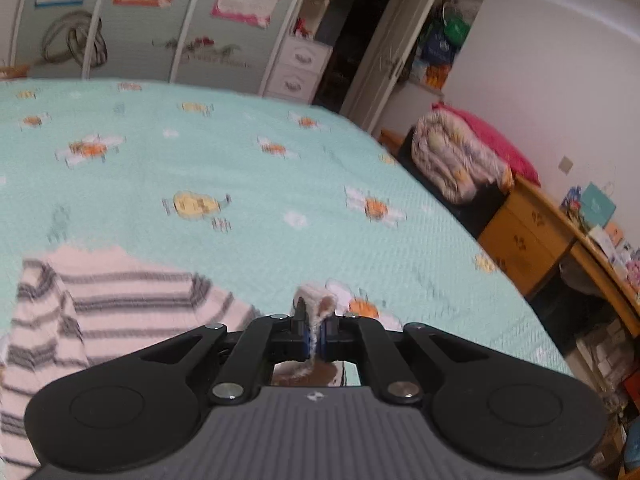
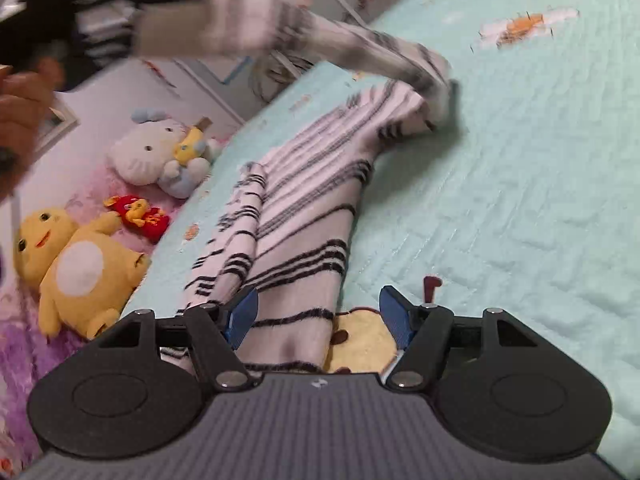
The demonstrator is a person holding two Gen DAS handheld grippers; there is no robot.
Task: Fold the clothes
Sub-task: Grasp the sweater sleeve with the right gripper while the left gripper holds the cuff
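At the bottom centre of the left wrist view, the left gripper (image 1: pixel 316 330) is pinched tight on a fuzzy edge of the striped garment (image 1: pixel 120 304), a tuft of fabric poking up between its pads; the rest of the garment drapes away at the lower left of that frame over the mint bedspread (image 1: pixel 280 184). In the right wrist view, the right gripper (image 2: pixel 318 314) stands spread wide at the bottom centre, the garment's near end lying between its 2 blue pads (image 2: pixel 242 314) without being pressed. Farther up the frame the striped cloth runs toward the middle, and a sleeve lifts off it to the upper left, where a hand (image 2: pixel 24 120) carries the other gripper. The step appears to be folding the sleeve across the body. To do it well, the left grip should likely stay firm and carry the sleeve flat over the body, while the right pins the near hem. Soft toys (image 2: pixel 80 264) lie beyond the bed edge at left
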